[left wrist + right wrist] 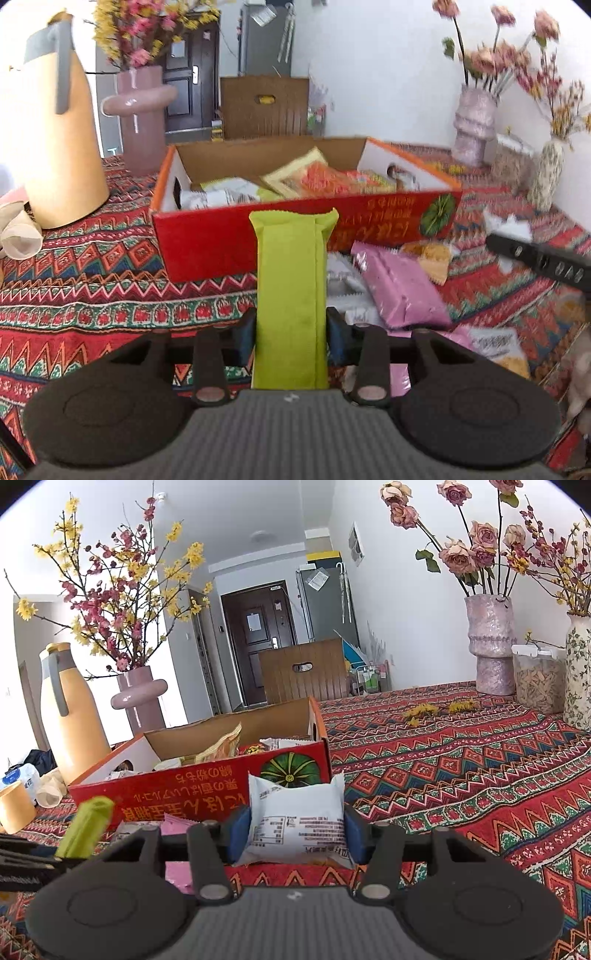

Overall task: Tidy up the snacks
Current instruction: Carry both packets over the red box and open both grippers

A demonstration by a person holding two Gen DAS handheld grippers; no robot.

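**Both grippers hold a snack before the box**

At lower centre of the left wrist view, the left gripper (290,334) pinches a long green snack bar (291,291), which stands up in front of the red cardboard box (207,240). Pink packets (399,291) lie on the patterned tablecloth (92,295) to the right. In the right wrist view, the right gripper (293,836) squeezes a white snack packet (295,819) at centre, just before the box's front wall.
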